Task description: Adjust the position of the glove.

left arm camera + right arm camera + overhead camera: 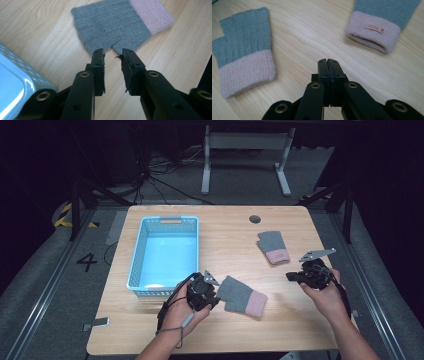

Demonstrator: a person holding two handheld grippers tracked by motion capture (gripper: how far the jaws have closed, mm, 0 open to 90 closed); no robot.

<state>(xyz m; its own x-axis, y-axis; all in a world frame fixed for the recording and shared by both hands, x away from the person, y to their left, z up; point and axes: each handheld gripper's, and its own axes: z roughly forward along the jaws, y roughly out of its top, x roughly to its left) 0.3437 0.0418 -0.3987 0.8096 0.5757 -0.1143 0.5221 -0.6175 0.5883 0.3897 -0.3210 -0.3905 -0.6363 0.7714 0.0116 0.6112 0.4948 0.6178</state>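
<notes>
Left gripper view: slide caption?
Open left hand-held gripper at the edge of a grey knit fingerless glove with pink cuff.

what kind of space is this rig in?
Probably a lab or recording studio: a light wooden table inside a dark metal frame, loose black cables on grey carpet, and yellow-black hazard tape on the floor.

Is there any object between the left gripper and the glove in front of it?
No, nothing visible is between them. The left gripper is open, and its jaw tips are right at the grey edge of the near glove, with bare table around it. The blue basket stands off to the side.
</notes>
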